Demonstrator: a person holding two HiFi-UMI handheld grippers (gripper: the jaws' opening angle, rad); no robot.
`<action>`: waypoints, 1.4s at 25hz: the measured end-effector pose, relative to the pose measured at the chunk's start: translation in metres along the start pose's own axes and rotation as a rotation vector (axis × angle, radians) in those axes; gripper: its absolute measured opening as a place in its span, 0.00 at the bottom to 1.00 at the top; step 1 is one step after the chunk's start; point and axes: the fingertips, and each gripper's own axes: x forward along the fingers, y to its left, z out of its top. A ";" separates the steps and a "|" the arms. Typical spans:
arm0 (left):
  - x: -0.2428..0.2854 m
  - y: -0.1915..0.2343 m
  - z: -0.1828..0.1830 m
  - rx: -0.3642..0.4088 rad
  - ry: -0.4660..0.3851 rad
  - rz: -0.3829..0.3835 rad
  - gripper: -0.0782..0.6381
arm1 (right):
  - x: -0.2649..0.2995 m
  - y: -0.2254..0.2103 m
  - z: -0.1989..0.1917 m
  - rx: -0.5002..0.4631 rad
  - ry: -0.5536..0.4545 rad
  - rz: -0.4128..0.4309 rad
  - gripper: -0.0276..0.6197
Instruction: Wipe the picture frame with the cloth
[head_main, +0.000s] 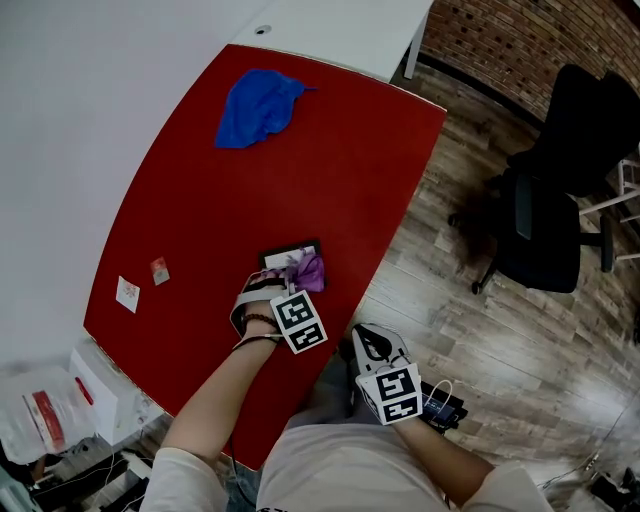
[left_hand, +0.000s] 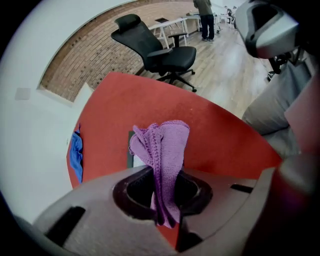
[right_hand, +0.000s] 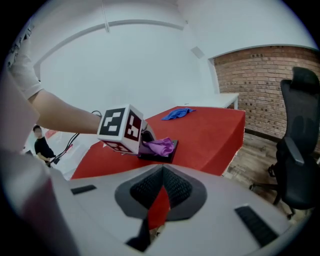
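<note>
Left claw (head_main: 288, 280), arm outstretched, clamped on purple cloth (head_main: 308, 269) atop picture frame (head_main: 281, 255); right claw (head_main: 366, 343) closed, empty.

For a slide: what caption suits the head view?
Left gripper holds a purple cloth on the picture frame on a red table; right gripper idle nearby.

Purple cloth (head_main: 308, 268), black picture frame (head_main: 285, 252), red table (head_main: 300, 170), blue rag (head_main: 258, 105), black chair (head_main: 545, 225)

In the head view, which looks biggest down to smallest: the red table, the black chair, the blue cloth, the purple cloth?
1. red table
2. black chair, though it stands farther off
3. blue cloth
4. purple cloth, bunched up
</note>
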 end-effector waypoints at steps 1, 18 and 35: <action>-0.004 -0.009 -0.001 0.009 -0.003 -0.008 0.19 | 0.001 0.001 0.001 0.000 -0.001 0.005 0.05; 0.005 0.073 0.016 -0.012 0.010 0.140 0.19 | -0.001 -0.007 0.001 0.019 -0.003 -0.004 0.05; -0.015 -0.019 0.027 0.233 0.026 0.104 0.19 | -0.001 -0.023 0.005 0.032 -0.015 -0.004 0.05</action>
